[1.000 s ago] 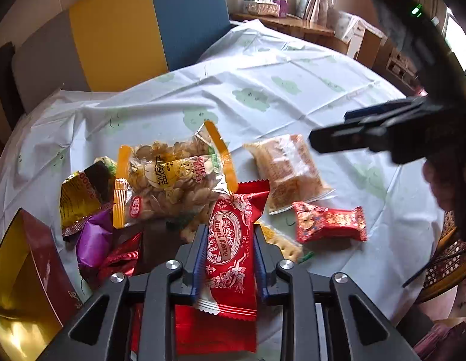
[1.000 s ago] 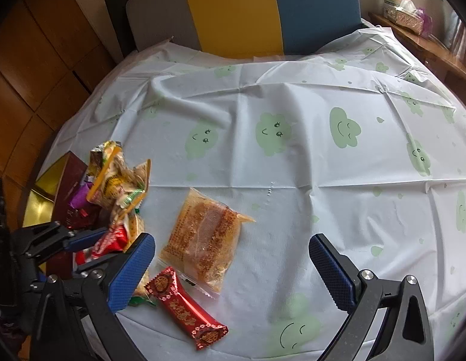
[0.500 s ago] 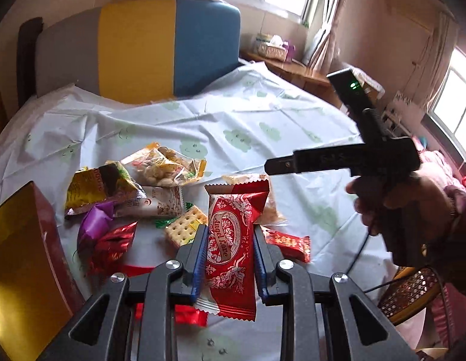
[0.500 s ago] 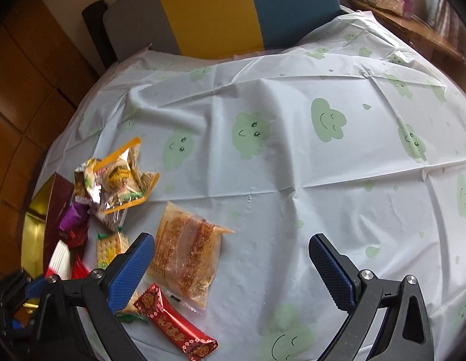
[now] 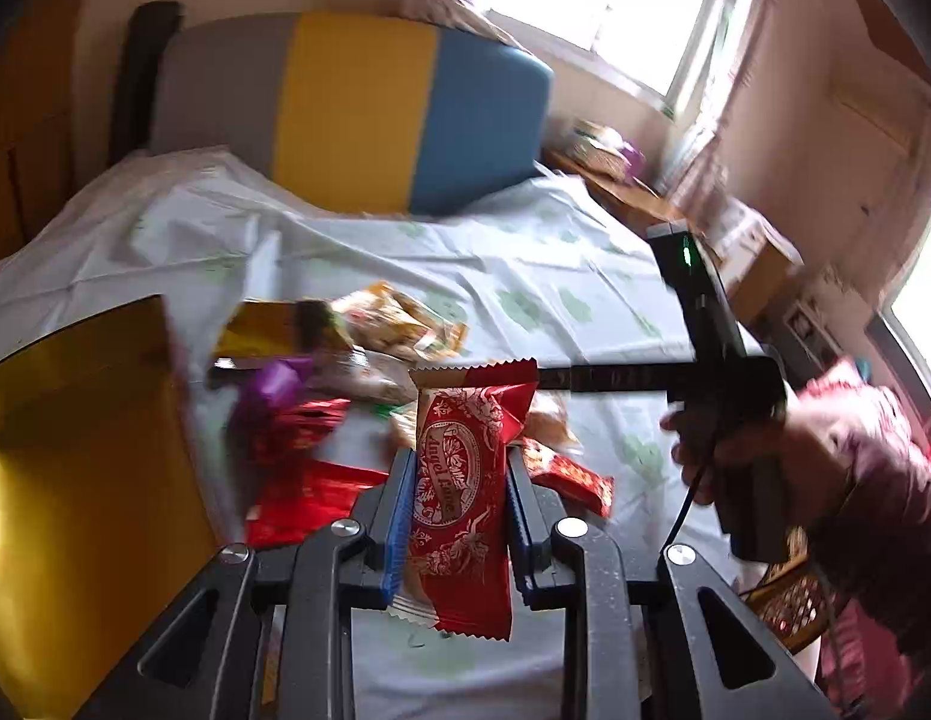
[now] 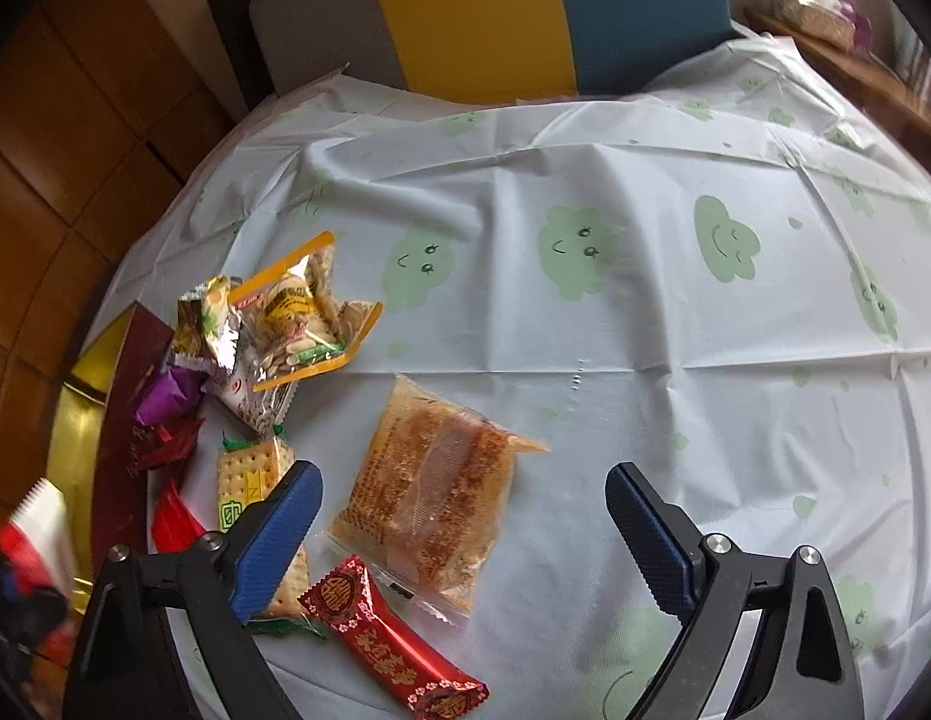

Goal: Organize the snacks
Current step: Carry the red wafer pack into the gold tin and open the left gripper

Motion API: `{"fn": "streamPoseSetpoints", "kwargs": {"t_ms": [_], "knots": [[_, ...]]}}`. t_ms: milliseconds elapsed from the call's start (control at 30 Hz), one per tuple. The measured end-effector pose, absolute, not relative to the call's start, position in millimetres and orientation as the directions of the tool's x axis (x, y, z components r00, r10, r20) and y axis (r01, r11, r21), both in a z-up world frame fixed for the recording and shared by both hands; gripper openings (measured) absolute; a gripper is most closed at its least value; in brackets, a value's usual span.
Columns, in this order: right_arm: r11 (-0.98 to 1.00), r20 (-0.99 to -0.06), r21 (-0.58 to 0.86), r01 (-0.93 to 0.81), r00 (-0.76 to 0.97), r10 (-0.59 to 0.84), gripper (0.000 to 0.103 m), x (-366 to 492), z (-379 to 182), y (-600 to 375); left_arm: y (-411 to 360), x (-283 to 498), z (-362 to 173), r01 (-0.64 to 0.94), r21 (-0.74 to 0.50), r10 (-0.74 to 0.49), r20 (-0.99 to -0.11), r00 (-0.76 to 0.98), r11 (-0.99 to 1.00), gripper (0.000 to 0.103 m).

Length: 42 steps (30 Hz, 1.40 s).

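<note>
Your left gripper tilts down, jaws clamped on the red snack packet.
Right gripper points steeply down over the orange cake packet, jaws wide, just been closing, gripping nothing.

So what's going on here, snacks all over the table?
A person is sorting wrapped snacks on a cloth-covered table. The left gripper is shut on a red packet, lifted above the pile beside a gold box. The right gripper hangs over a clear-wrapped orange cake, jaws just closing a little but not touching it. Other snacks lie loose on the cloth.
</note>
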State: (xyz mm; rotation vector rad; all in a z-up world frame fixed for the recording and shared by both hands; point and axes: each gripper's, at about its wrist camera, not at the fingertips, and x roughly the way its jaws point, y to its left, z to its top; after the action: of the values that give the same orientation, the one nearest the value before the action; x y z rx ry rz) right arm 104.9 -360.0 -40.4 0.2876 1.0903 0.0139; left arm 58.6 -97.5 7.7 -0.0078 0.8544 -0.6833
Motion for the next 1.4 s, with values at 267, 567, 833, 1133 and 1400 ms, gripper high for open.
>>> {"fn": "streamPoseSetpoints", "kwargs": {"t_ms": [267,567,833,1133,1400], "knots": [[0.982,-0.897,0.164,0.097,0.428,0.108,0.072,107.1,-55.4,-341.4,-30.8,89.1,29.5,0.340,-0.287,-0.440,-0.687,0.578,0.896,0.028],[0.987,-0.900,0.138,0.084,0.426,0.090,0.060,106.1,-57.0,-340.5,27.5,158.0,-8.9,0.047,-0.336,-0.305,-0.780,0.546,0.941,0.028],[0.985,-0.902,0.142,0.100,0.423,0.087,0.060,107.8,-57.2,-341.5,36.8,204.6,-46.8,-0.088,-0.373,-0.290,-0.830,0.476,0.924,0.028],[0.985,-0.901,0.141,0.103,0.425,0.085,0.061,108.4,-57.7,-340.9,22.7,226.9,-59.1,-0.105,-0.339,-0.258,-0.852,0.456,0.935,0.029],[0.980,-0.899,0.153,0.124,0.429,0.086,0.069,109.2,-58.0,-345.3,15.8,228.3,-58.1,-0.085,-0.327,-0.257,-0.856,0.448,0.941,0.037]]}}
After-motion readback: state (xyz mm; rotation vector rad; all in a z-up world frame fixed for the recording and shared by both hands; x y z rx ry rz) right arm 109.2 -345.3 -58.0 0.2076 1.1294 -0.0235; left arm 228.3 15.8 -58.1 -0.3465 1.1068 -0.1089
